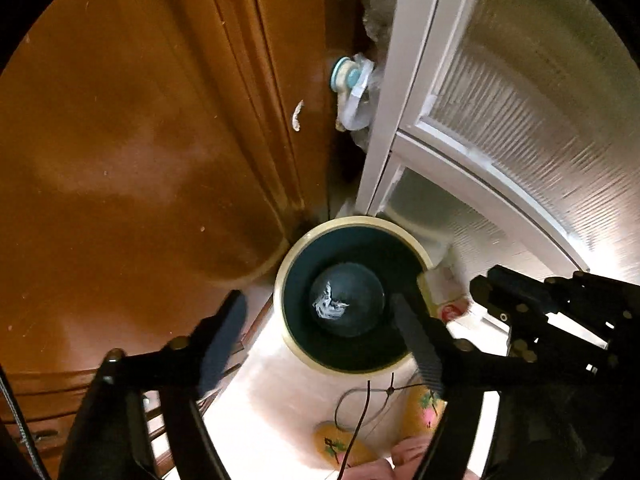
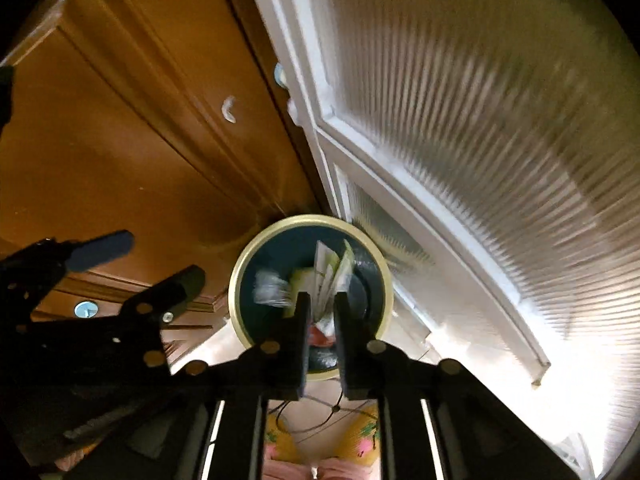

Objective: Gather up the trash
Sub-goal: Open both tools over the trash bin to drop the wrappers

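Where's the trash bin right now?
The round dark-green bin with a cream rim stands on the floor directly below both grippers, in the corner between the brown wooden door and the white-framed ribbed-glass door; it sits low-centre in both wrist views.

A brown wooden door [image 1: 132, 128] with raised panel moulding fills the left of both views; its varnish is scuffed and carries a small curved white mark [image 1: 297, 116]. Meeting it at a corner stands a white-framed door [image 1: 404, 92] glazed with ribbed frosted glass [image 1: 532, 92], which glows with light from behind. In the gap between the two doors a round pale-blue suction hook [image 1: 345, 74] sticks to the wood. The floor [image 1: 276, 392] is pale and glossy, brightly lit, with thin dark cables [image 1: 362, 412] lying across it. Lower down, yellow slippers with a pink flower print [image 2: 362, 446] rest on the floor.
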`<state>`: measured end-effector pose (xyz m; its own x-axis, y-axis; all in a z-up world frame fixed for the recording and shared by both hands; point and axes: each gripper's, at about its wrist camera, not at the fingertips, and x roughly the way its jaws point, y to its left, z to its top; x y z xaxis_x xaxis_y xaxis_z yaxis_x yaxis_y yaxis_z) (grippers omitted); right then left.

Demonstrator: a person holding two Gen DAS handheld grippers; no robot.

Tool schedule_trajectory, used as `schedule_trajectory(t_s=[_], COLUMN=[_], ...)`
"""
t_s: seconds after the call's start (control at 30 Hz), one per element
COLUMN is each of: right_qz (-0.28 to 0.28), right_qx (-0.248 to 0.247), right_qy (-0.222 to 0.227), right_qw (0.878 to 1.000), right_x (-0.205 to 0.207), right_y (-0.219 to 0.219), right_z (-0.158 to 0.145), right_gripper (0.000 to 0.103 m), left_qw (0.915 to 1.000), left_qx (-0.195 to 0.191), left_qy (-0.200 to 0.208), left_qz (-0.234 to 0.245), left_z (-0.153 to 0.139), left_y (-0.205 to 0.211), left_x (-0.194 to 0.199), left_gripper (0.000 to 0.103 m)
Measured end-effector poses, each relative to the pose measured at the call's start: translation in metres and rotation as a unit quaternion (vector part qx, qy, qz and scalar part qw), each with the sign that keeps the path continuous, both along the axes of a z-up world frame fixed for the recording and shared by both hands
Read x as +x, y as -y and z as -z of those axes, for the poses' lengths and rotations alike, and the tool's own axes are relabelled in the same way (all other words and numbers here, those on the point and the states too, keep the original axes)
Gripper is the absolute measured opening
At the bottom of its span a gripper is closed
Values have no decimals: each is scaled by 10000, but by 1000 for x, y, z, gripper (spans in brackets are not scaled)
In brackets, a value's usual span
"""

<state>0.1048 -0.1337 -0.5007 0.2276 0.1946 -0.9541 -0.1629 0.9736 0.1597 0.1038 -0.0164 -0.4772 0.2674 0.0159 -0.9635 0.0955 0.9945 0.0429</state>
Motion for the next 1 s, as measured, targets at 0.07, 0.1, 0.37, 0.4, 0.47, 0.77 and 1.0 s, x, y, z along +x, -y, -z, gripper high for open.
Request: schedule_trajectory(t_s=[0.07, 0.1, 0.37, 0.4, 0.47, 0.77, 1.0], right_qz=[27, 45, 130, 157, 185, 209, 296], right_qx=[-32, -3, 93, 140, 200, 364, 495], right_qy=[-25, -50, 17, 22, 41, 52, -37], right_qw=[10000, 10000, 9999, 9998, 9996, 9991, 9983], right_x=[-4, -4, -4, -4, -7, -25, -51], right_y=[4, 6, 11, 12, 14, 17, 28], right_z=[3, 4, -6, -8, -13, -48, -103], right_gripper=[14, 17, 23, 23, 23, 23, 23], left_qw=[10000, 10000, 9999, 9999, 9998, 9992, 9976], left_qx=[-33, -57, -107, -116, -140, -349, -646], left_qy=[-21, -27, 82, 98, 129, 172, 245], left_qz=[-34, -46, -23, -30, -31, -18, -29], left_z=[0, -1, -13, -16, -21, -54, -114], left_y=[-3, -4, -2, -2, -2, -4, -13], left_x=[0, 0, 3, 2, 1, -21, -51], left_gripper=[89, 90, 91, 91, 91, 91, 91])
